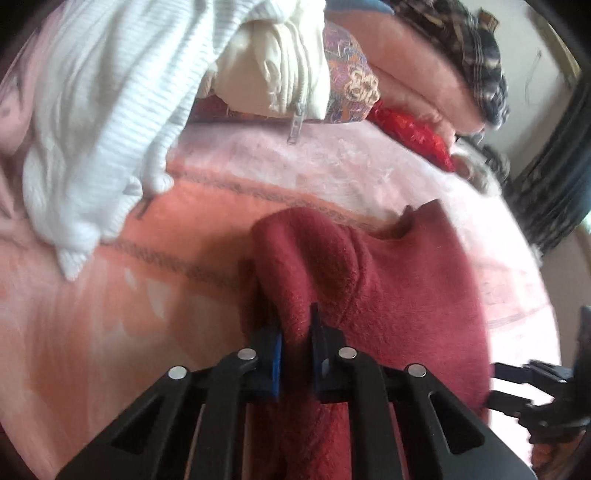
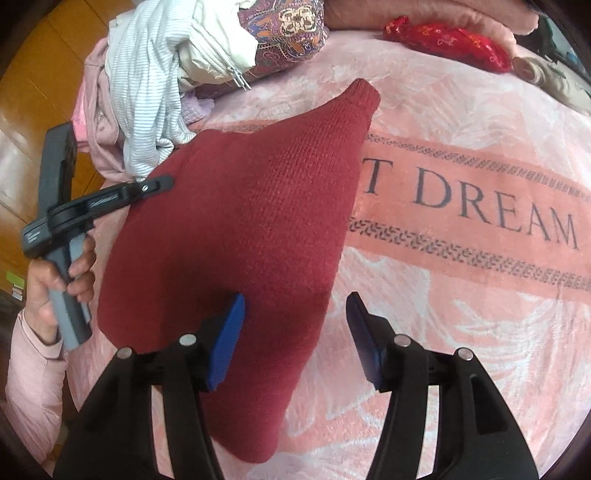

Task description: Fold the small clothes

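Observation:
A dark red knit garment (image 2: 251,206) lies on the pink blanket (image 2: 461,332), one corner pointing toward the far side. In the left wrist view my left gripper (image 1: 297,332) is shut on a raised fold of the garment (image 1: 388,288), with cloth pinched between the blue pads. From the right wrist view, the left gripper (image 2: 147,186) reaches the garment's left edge, held by a hand (image 2: 55,280) in a pink sleeve. My right gripper (image 2: 297,299) is open above the garment's near right edge. Its left pad is over the cloth, its right pad over the blanket, and it pinches nothing.
A heap of clothes sits at the far left: a white striped top (image 2: 147,92), a cream zipped piece (image 2: 218,48) and a paisley cushion (image 2: 291,29). A red pouch (image 2: 450,40) lies at the far side. The blanket's lettered band (image 2: 498,214) runs right. Wooden floor (image 2: 40,81) shows past the left edge.

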`<state>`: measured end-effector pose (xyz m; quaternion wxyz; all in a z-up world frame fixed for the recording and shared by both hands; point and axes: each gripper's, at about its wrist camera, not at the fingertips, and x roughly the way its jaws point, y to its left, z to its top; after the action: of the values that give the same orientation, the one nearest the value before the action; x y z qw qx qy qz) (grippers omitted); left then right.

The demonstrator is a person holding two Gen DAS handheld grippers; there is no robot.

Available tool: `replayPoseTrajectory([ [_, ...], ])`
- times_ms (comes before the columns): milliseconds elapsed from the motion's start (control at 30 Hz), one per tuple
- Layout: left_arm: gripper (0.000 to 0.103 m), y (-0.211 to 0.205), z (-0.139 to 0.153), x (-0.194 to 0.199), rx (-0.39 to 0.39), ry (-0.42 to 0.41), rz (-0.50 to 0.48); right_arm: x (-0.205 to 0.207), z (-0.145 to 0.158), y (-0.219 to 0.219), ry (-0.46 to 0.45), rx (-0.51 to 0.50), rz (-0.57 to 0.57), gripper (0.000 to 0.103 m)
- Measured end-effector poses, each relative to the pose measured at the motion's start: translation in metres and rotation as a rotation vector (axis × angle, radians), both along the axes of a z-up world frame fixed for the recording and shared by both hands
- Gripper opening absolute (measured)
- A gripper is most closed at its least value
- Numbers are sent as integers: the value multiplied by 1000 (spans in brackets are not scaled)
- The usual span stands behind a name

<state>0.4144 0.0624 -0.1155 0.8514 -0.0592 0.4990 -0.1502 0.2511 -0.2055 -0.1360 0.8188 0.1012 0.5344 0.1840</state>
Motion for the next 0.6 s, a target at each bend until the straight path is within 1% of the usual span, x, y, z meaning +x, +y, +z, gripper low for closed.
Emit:
replayPoseTrajectory([
  [33, 12, 1, -4, 4, -7, 21, 10, -1, -1, 2, -1, -7, 2, 56],
  [100, 12, 3, -6, 7, -13, 36, 9, -3, -2, 5, -5, -14, 3, 56],
  [167, 15, 7, -2, 3, -30, 55, -6, -5, 0, 3, 2, 0, 7, 56],
  [200, 24, 11, 0, -1, -40, 65, -7, -7, 3, -1, 5, 20, 4, 57],
  [233, 39, 17, 4, -7, -62, 78, 2, -9, 4, -5, 7, 36, 3, 58],
  [267, 45, 23, 7, -15, -92, 91, 12, -10, 6, -7, 11, 46, 4, 62],
  [300, 57, 26, 9, -21, -115, 100, 10, -10, 7, -8, 15, 52, 6, 66],
  [333, 70, 29, 11, -31, -150, 119, -4, -10, 8, -10, 19, 58, 6, 67],
  [400, 81, 31, 10, -44, -185, 136, -14, -8, 9, -13, 33, 90, -6, 68],
  [500, 84, 25, 2, -52, -186, 173, -41, -2, 6, -14, 68, 146, -19, 71],
  [600, 84, 22, -6, -47, -150, 174, -34, 6, -1, -10, 91, 155, -21, 73],
])
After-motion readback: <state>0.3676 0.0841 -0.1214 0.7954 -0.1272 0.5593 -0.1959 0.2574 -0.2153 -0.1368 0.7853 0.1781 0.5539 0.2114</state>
